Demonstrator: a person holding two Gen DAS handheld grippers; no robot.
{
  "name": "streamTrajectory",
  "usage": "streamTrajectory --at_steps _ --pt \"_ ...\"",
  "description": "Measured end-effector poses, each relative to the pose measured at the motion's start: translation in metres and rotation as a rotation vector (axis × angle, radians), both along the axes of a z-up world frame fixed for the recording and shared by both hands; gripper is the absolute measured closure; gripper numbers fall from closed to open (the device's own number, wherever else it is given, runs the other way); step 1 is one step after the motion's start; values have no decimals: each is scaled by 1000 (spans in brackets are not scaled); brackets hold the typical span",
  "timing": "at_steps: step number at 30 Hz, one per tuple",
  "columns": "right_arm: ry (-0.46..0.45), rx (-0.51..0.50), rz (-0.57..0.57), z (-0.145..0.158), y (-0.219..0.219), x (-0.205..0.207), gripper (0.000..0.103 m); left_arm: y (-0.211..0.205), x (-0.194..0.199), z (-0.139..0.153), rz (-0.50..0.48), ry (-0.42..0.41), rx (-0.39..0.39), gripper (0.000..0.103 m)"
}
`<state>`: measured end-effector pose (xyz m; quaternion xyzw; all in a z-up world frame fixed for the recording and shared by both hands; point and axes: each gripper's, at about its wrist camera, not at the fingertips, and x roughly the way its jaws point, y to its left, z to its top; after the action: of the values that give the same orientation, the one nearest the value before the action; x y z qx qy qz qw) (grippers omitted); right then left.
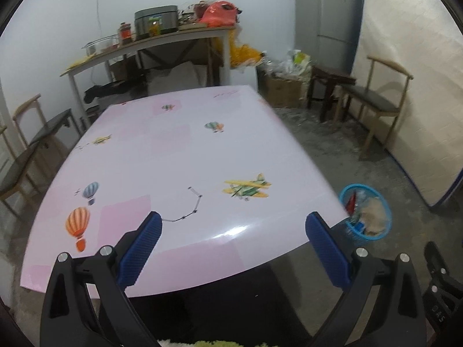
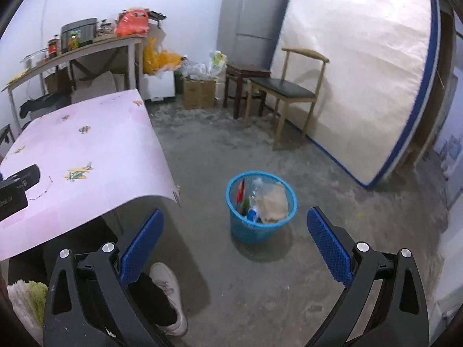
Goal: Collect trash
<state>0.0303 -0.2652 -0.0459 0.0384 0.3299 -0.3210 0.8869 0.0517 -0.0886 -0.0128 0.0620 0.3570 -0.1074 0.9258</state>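
Blue plastic mesh wastebasket point(image 2: 261, 208) upright on grey concrete floor point(image 2: 332, 231), just off the near right corner of the pink cloth-covered table point(image 1: 179, 156); holds crumpled beige paper point(image 2: 273, 199), clear plastic, a red wrapper. Same basket low at right edge in left wrist view point(image 1: 366, 212). Right gripper point(image 2: 235, 243) held above the floor, angled down toward the basket, blue-padded fingers spread wide, nothing between them. Left gripper point(image 1: 233, 248) poised over the near table edge, pointing across the tabletop, fingers likewise spread, empty. White sneaker point(image 2: 170, 295) on the floor below the right gripper. Wooden chair with black seat point(image 2: 289, 89) by the leaning mattress point(image 2: 361, 72).
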Motion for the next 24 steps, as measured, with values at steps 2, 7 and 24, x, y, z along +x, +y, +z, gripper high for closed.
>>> streamTrajectory --at_steps 2,7,24 --pt "-7 20 -50 0 -2 -5 8 -1 -2 -2 2 4 13 6" --pt "-28 35 -100 -3 0 -14 8 -4 -4 -1 -4 -3 51 6" --pt "-9 -16 -5 -3 14 -4 8 10 -4 8 31 -26 116 6"
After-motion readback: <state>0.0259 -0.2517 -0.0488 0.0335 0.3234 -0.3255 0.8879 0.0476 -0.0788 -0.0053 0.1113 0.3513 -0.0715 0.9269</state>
